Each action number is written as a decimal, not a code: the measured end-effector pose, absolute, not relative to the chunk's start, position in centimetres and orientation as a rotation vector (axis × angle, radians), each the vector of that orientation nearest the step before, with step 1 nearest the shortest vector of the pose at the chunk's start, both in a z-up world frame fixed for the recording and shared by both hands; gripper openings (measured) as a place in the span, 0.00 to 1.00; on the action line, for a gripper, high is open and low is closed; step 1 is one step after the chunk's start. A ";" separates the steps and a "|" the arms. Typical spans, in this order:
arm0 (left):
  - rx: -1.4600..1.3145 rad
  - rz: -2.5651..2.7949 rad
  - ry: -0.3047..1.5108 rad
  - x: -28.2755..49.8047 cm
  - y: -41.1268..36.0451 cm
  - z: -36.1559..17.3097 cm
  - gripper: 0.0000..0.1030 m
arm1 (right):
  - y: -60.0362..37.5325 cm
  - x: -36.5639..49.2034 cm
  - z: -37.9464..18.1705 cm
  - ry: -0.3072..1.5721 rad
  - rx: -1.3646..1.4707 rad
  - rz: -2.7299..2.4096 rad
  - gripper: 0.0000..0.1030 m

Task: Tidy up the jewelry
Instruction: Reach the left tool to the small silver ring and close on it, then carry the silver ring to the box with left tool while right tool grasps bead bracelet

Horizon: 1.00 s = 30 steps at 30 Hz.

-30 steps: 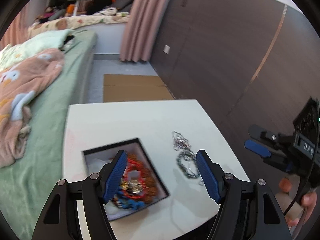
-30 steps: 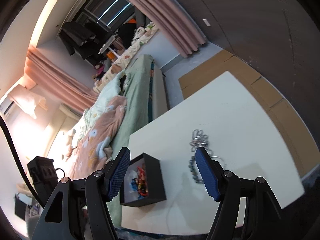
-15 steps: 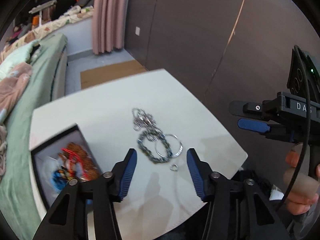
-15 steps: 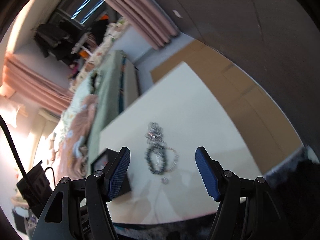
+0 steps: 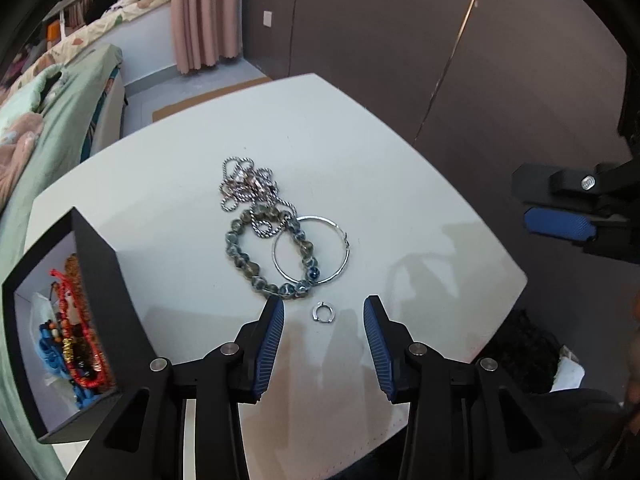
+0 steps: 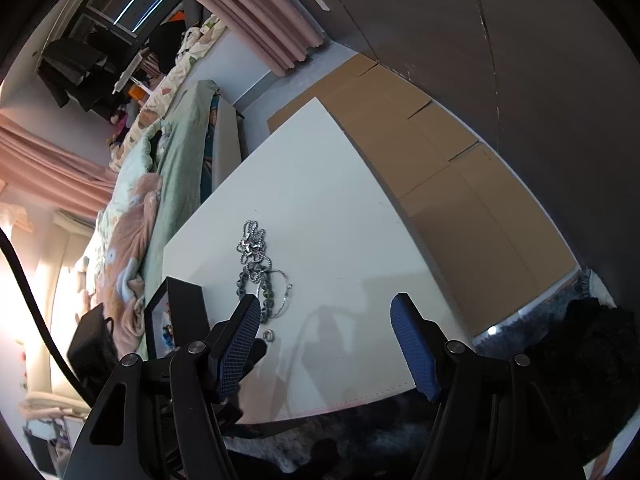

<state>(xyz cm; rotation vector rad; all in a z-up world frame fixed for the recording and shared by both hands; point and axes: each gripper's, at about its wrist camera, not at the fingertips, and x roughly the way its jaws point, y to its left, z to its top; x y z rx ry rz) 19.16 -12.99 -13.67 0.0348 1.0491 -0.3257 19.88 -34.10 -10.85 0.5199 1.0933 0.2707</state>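
On the white table (image 5: pixel 360 168) lie a silver chain (image 5: pixel 244 188), a grey-green bead bracelet (image 5: pixel 256 264), a large silver hoop (image 5: pixel 312 250) and a small silver ring (image 5: pixel 322 313). My left gripper (image 5: pixel 323 312) is open, its tips either side of the small ring, just above the table. A black box (image 5: pixel 96 280) at the left holds red, orange and blue beads (image 5: pixel 76 344). My right gripper (image 6: pixel 326 316) is open and empty, off the table's right edge; it also shows in the left wrist view (image 5: pixel 560 226). The jewelry pile (image 6: pixel 260 276) and ring (image 6: pixel 269 335) show ahead of it.
A bed with green and pink covers (image 5: pixel 36 120) runs along the table's left side. A dark wall (image 5: pixel 440 40) stands behind the table, with flattened cardboard (image 6: pixel 440 160) on the floor beside it. Pink curtains (image 5: pixel 204 12) hang at the back.
My left gripper has swung right from over the black box to the loose jewelry and come down around the small ring. My right gripper has drawn back to the table's right edge.
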 end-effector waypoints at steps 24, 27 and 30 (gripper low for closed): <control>0.011 -0.283 0.982 18.8 -12.0 -12.4 0.13 | -32.6 21.1 -12.1 1.136 0.483 0.273 0.66; -0.016 -0.282 0.968 18.9 -11.2 -11.7 0.13 | -32.0 21.3 -12.2 1.135 0.493 0.280 0.66; -0.042 -0.277 0.974 19.0 -10.1 -11.3 0.13 | -31.1 21.6 -12.4 1.138 0.496 0.294 0.66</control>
